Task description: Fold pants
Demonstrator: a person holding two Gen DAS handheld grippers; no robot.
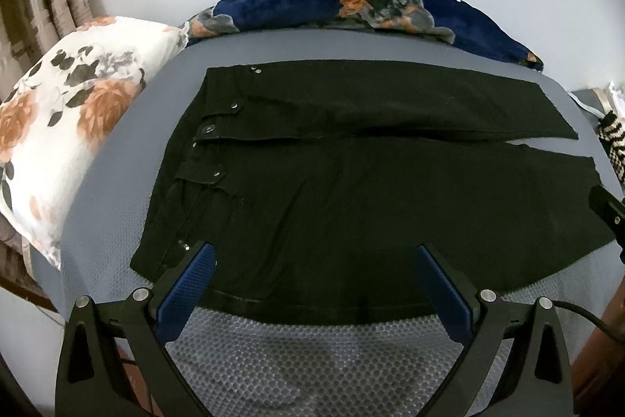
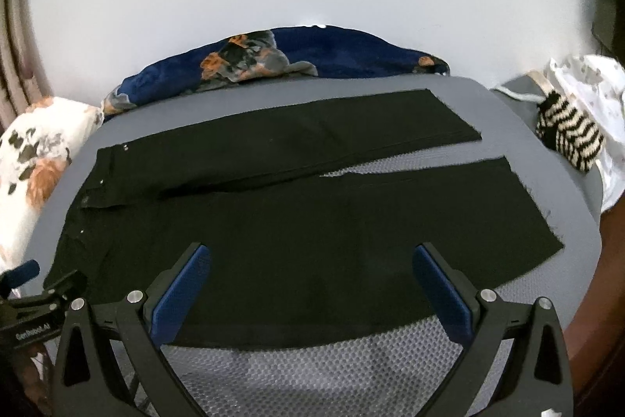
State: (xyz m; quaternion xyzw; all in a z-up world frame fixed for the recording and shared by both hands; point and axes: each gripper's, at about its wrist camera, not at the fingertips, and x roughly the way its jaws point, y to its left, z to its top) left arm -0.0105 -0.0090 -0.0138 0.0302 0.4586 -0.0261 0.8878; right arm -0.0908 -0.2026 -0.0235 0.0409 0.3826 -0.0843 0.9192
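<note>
I see the black pants [image 1: 351,190] spread flat on the grey mattress [image 1: 117,221], front side up. Their long axis runs left to right across my view: the waistband with its button [image 1: 209,129] points left toward the floral pillow [image 1: 74,112], and the 2 leg hems point right toward the striped knit item [image 2: 568,135]. The 2 legs lie side by side, touching near the crotch and splitting slightly apart toward the hems. A blue floral blanket [image 2: 312,53] is bunched along the far edge against the wall.

My left gripper [image 1: 314,253] hangs over the near edge by the waistband, fingers spread wide, holding nothing. My right gripper [image 2: 312,253] hangs over the near leg, fingers equally spread and empty.
</note>
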